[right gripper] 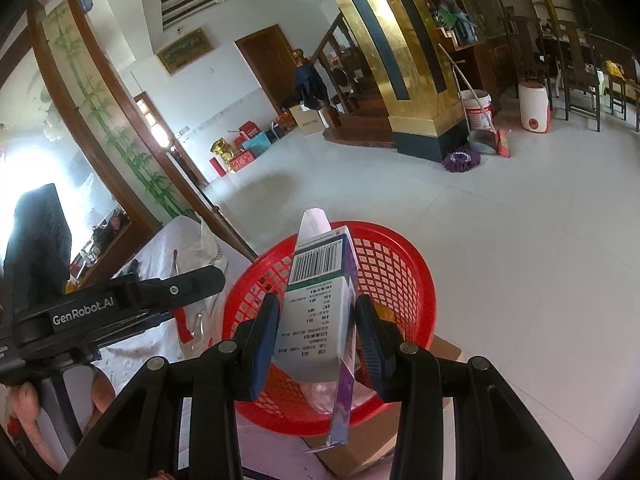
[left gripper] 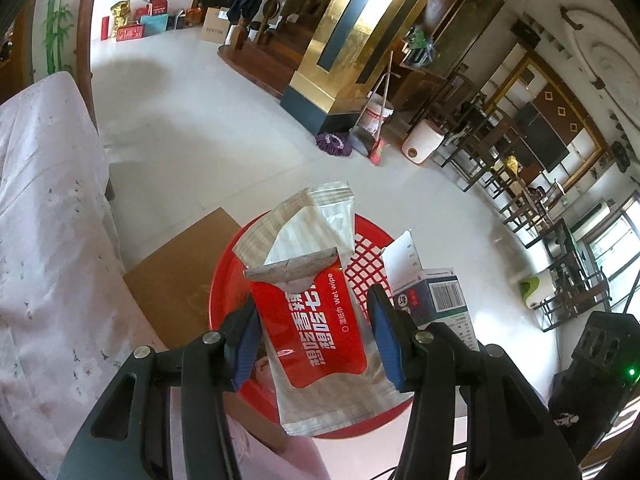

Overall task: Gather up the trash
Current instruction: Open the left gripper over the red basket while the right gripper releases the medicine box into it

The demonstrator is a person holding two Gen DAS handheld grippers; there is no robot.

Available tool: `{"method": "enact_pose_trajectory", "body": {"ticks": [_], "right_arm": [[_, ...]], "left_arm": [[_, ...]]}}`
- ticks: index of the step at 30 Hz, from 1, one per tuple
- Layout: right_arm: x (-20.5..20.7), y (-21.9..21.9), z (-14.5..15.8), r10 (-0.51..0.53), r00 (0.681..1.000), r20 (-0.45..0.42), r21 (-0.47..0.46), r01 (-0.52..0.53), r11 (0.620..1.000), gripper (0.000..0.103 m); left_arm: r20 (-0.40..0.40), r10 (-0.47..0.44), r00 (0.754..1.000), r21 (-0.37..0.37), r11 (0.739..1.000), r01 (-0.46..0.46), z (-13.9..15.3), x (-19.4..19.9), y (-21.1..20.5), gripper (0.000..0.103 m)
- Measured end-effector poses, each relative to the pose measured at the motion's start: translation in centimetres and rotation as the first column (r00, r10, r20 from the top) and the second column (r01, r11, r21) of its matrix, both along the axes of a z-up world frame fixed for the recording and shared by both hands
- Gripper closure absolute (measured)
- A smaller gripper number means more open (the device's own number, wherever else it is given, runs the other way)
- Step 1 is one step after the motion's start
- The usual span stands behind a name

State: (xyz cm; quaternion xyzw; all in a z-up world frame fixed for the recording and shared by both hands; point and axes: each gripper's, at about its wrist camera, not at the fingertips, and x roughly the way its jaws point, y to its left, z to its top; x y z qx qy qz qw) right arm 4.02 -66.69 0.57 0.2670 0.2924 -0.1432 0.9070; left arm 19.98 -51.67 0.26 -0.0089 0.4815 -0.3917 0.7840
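Observation:
A red mesh basket (left gripper: pixel 364 264) (right gripper: pixel 400 272) stands on a flat brown cardboard sheet (left gripper: pixel 176 280) on the floor. My left gripper (left gripper: pixel 316 332) holds a red and clear wet wipe wrapper (left gripper: pixel 320 304) between its blue pads, directly above the basket. My right gripper (right gripper: pixel 316 332) is shut on a white and purple medicine box (right gripper: pixel 320 300) with a barcode, held over the basket's near rim. The box also shows in the left wrist view (left gripper: pixel 436 296), to the right of the wrapper. The left gripper's body shows in the right wrist view (right gripper: pixel 120 304), at left.
A cloth-covered seat (left gripper: pixel 44 240) lies to the left of the basket. A gold pillar (left gripper: pixel 348 40), a mop (left gripper: pixel 334 142), a bucket (left gripper: pixel 376 114) and a white bin (left gripper: pixel 422 142) stand across the tiled floor. Chairs (left gripper: pixel 532 200) line the right.

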Motion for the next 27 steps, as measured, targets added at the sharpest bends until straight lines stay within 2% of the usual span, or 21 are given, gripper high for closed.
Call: {"method": "enact_pose_trajectory", "body": {"ticks": [10,21,23,24,26,27], "right_arm": [[0.5,-0.6,-1.2,-0.017,0.999,-0.031,-0.003,0.016,1.0,0.061],[1.0,-1.0,-2.1,-0.012,0.998,-0.055,0.006,0.012,1.0,0.061],[1.1,-1.0,-2.1,0.005,0.999,-0.054,0.012,-0.004,1.0,0.057],[1.0,-1.0,-2.0,-0.005,0.999,-0.052,0.012,0.006,1.0,0.056],[0.8,-1.1,-2.0,-0.009,0.999,-0.045,0.019,0.01,1.0,0.045],[0.7,-1.0,-1.9,-0.009,0.999,-0.041,0.02,0.01,1.0,0.044]], "left_arm": [[-0.002,-0.023,1.0,0.048,0.999,0.023,-0.3,0.6,-2.1,0.054],[-0.015,-0.022,1.0,0.046,0.999,0.023,-0.8,1.2,-2.5,0.053],[-0.012,-0.017,1.0,0.04,0.999,0.017,-0.6,1.2,-2.2,0.052],[-0.013,-0.016,1.0,0.033,0.999,0.016,-0.4,1.3,-1.9,0.047],[-0.007,-0.007,1.0,0.015,1.0,0.007,-0.1,0.9,-0.7,0.043],[-0.001,0.002,1.0,0.008,1.0,-0.002,0.2,0.8,-0.1,0.042]]}}
